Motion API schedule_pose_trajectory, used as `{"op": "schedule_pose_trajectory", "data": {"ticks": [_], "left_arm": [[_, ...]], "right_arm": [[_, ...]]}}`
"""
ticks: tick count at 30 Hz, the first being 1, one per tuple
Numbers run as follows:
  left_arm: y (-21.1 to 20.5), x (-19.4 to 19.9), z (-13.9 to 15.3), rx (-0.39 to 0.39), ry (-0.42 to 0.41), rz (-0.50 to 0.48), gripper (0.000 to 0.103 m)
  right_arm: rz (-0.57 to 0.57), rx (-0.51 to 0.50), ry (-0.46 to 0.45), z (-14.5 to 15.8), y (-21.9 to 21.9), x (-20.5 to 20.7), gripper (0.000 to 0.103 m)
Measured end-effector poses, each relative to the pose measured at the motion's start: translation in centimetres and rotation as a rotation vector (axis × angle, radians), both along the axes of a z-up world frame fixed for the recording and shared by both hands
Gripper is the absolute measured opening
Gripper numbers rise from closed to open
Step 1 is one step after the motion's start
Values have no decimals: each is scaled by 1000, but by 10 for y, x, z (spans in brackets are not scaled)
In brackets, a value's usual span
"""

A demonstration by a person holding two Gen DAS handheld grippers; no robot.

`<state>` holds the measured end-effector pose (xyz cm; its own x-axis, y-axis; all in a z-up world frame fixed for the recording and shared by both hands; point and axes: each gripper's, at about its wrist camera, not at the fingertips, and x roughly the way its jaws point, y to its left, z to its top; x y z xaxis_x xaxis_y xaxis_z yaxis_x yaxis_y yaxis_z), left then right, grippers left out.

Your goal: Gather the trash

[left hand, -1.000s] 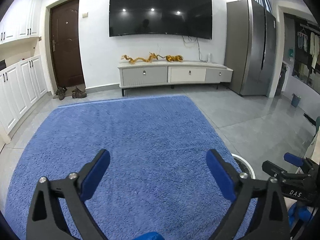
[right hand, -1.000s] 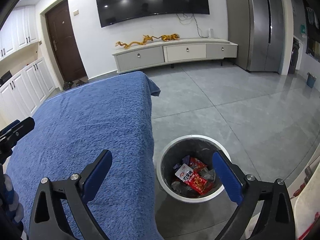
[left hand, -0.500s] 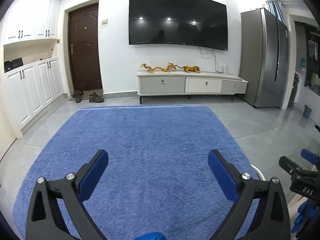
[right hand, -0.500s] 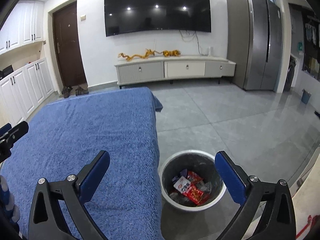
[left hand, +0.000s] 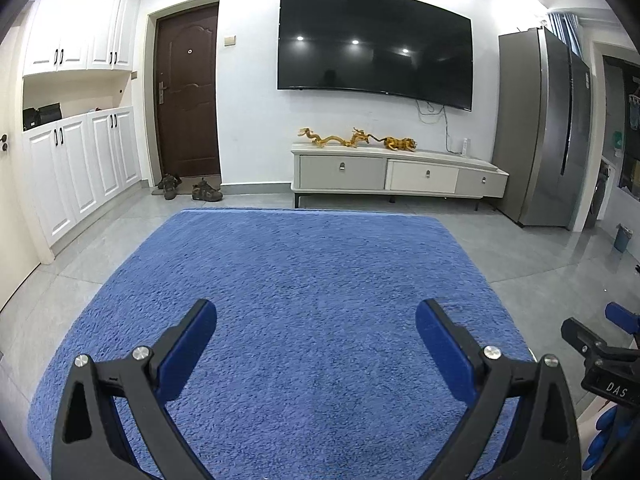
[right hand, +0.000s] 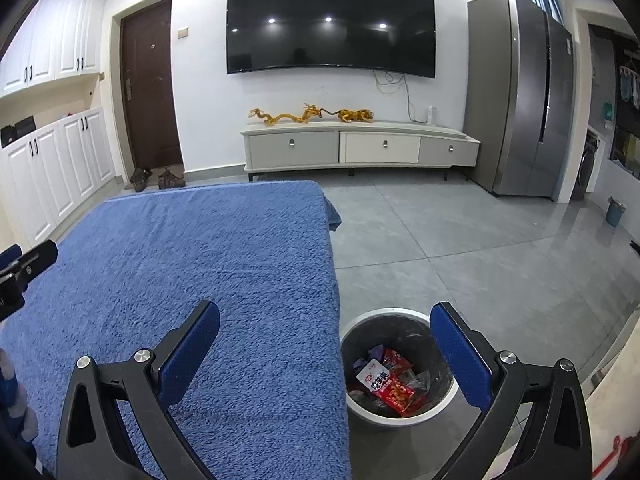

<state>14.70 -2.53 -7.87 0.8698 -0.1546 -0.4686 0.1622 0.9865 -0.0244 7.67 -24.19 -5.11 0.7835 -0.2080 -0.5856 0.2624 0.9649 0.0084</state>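
A blue fleece-covered worktop [left hand: 304, 300] fills the near scene; white cabinets [left hand: 80, 168] and a dark door [left hand: 188, 92] stand far left, a television [left hand: 374, 44] and grey refrigerator [left hand: 548, 128] rightward. Left gripper [left hand: 316, 320] and right gripper [right hand: 325, 322] both have fingers spread, empty. Trash [right hand: 390, 386] lies in the bin [right hand: 448, 394] on the floor, right of the worktop; its wrappers overlap, hard to separate.

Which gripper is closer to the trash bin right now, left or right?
Right. The right gripper hangs open just above the trash bin, one finger over its rim. The left gripper is open over the blue cloth; its view shows no bin.
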Motion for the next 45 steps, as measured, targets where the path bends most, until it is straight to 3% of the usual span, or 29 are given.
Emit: {"op": "schedule_pose_trajectory", "data": {"ticks": [45], "left_arm": [[14, 8, -15, 50, 47, 1, 101]], "right_arm": [[3, -59, 23, -4, 23, 6, 103]]}}
